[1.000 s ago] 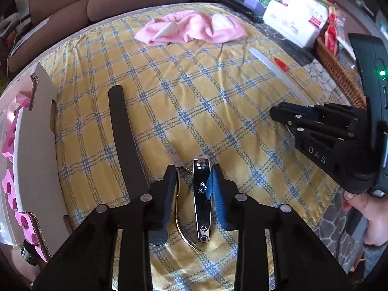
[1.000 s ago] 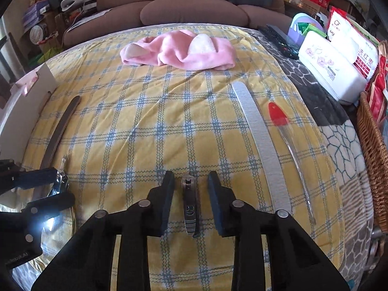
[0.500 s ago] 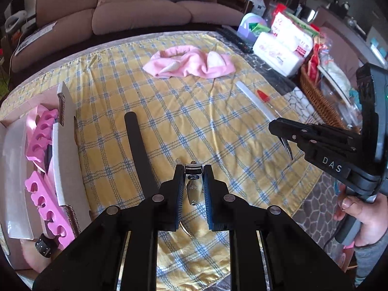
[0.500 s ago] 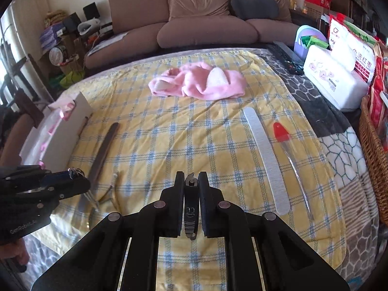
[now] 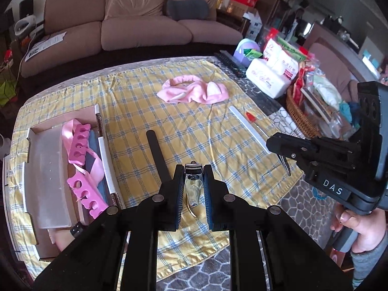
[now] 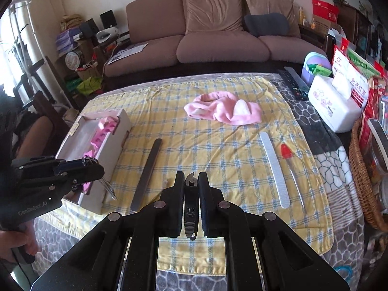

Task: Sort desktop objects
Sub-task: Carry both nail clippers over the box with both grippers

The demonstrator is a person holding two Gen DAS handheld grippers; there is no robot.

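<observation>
My left gripper (image 5: 192,172) is shut on a shiny silver nail clipper (image 5: 192,185) and holds it above the yellow checked cloth (image 5: 135,101). My right gripper (image 6: 191,179) is shut on a dark nail clipper (image 6: 190,214), also lifted; it shows in the left wrist view (image 5: 285,163) hanging from the shut jaws. The left gripper shows in the right wrist view (image 6: 97,167) beside the open cardboard box (image 6: 109,145). A black nail file (image 6: 146,173), a grey nail file (image 6: 274,168) and a red-tipped tool (image 6: 289,163) lie on the cloth.
The box (image 5: 48,177) holds pink toe separators (image 5: 80,143) and a ribbon. A pink headband (image 6: 224,110) lies at the far middle. A tissue pack (image 6: 333,108), remote (image 6: 292,82) and wicker basket (image 6: 363,181) line the right side. A sofa (image 6: 208,34) stands behind.
Both grippers closed on their nail clippers and lifted them well off the cloth. A curved gold tool stayed below the left gripper.
</observation>
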